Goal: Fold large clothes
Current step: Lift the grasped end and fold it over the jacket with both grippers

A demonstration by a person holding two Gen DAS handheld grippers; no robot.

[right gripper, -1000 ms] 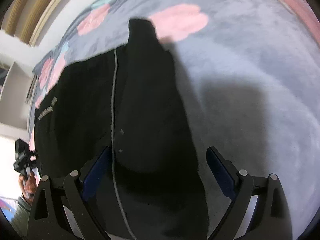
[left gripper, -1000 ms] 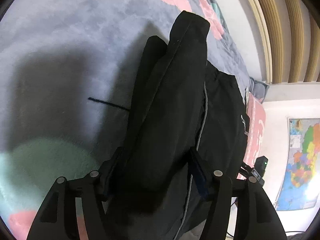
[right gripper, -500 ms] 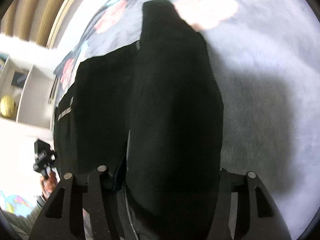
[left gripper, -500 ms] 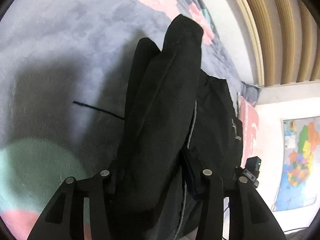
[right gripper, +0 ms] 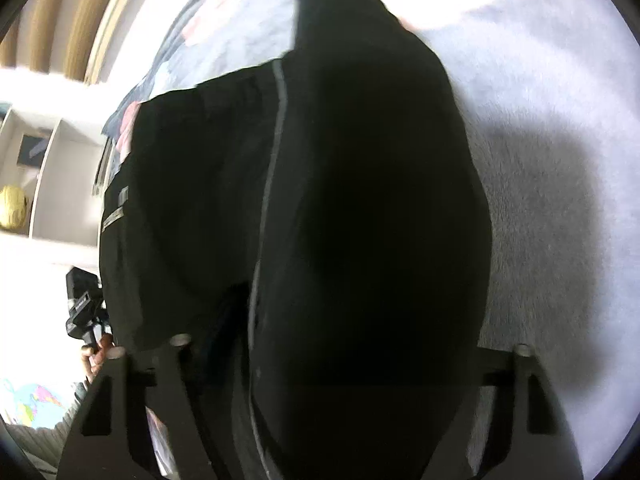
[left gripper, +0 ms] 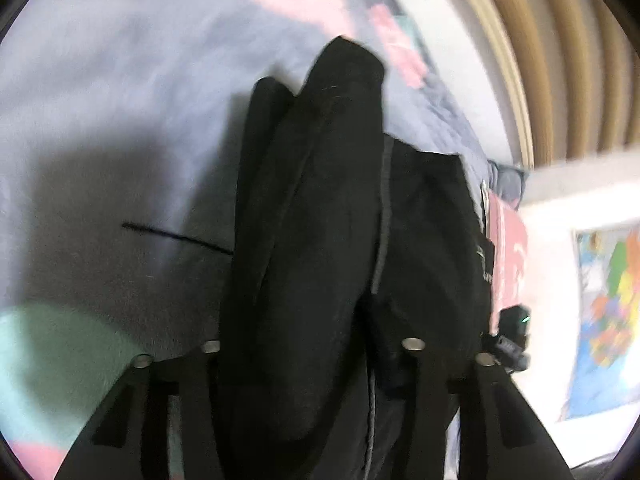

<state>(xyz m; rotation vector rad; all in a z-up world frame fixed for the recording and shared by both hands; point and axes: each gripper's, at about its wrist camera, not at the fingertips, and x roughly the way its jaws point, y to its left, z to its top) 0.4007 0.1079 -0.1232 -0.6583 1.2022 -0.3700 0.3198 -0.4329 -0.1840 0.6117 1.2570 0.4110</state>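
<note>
Black fabric garment gripped at both sides over a grey-blue plush blanket.

The large black fabric garment (left gripper: 320, 240) (right gripper: 360, 220), with a thin grey piping stripe (left gripper: 384, 216) (right gripper: 272, 168), lies on the fuzzy grey-blue blanket with pink and mint patches (left gripper: 100, 100) (right gripper: 560, 140). A bunched fold sits between the left gripper (left gripper: 304, 360) fingers, whose jaws are closing, about half open, on the cloth. The right gripper (right gripper: 344, 360) jaws stand roughly half open, clamped on a thicker fold. A thin dark drawcord (left gripper: 176, 236) trails onto the blanket. Beyond: beige curtain (left gripper: 560, 60), colourful wall map (left gripper: 612, 300), white shelf (right gripper: 48, 160), a hand holding a black device (right gripper: 84, 308).
</note>
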